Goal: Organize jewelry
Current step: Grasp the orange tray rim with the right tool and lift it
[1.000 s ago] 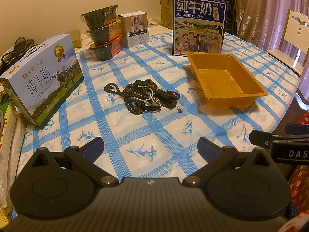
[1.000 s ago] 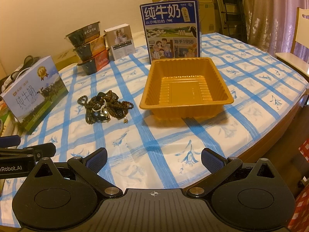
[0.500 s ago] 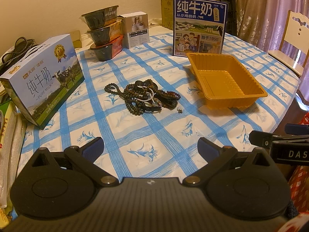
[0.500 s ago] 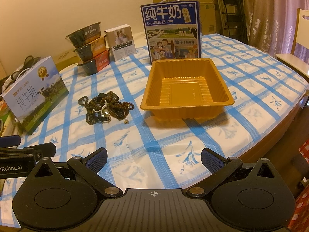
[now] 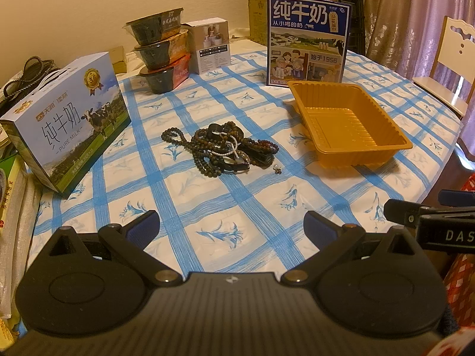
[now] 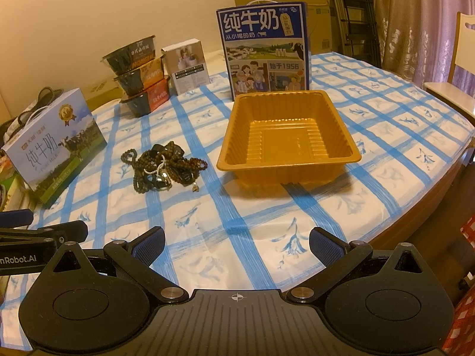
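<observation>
Nearest to me, the left gripper point(image 5: 231, 227) and the right gripper point(image 6: 237, 242) both hung over the near edge of the counter point(image 5: 261, 207), fingers spread wide apart and holding nothing. Farther in, on the blue-checked cloth, the tangled heap of bead strands point(image 5: 219, 148) lay just left of the orange plastic tray point(image 6: 288, 139), near it but not touching, with one small loose charm point(image 5: 277, 169) beside the pile. I judged the heap light, limp and snag-prone; pinching the thick middle of the knot, where strands cross, looked surest, since a single strand would trail the rest. The pile sprawled roughly left to right, one loop trailing toward the milk carton point(image 5: 68, 124). The tray sat empty, its long axis running away toward the upright blue milk box point(image 6: 264, 50).
</observation>
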### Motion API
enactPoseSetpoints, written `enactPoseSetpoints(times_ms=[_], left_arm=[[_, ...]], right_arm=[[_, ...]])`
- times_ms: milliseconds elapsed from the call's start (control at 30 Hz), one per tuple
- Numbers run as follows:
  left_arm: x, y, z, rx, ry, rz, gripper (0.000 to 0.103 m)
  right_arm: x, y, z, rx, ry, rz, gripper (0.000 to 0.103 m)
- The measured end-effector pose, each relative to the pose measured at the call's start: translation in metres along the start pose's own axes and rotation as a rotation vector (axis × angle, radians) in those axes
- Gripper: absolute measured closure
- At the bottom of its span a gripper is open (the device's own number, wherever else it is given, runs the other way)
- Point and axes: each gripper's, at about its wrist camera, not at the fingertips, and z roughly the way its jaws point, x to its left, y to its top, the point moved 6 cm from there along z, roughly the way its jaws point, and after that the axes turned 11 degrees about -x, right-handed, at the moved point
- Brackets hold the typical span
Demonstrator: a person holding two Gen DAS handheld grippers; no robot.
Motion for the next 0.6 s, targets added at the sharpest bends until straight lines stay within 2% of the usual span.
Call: enactPoseSetpoints(times_ms=[300, 400, 600], left_arm=[[0.001, 0.005, -0.002, -0.015, -0.003, 0.004, 0.0], [0.01, 0.016, -0.002, -0.029, 0.003, 0.002, 0.0], [0.017, 0.016, 0.011, -0.041, 0.019, -0.005, 0.0]], right_arm=[[0.002, 0.005, 0.0, -0.02, 0.003, 0.003, 0.0], [-0.002, 0.01, 0.001, -0.057, 0.006, 0.02, 0.0], [-0.026, 0.02, 0.007, -0.154, -0.011, 0.061, 0.0]])
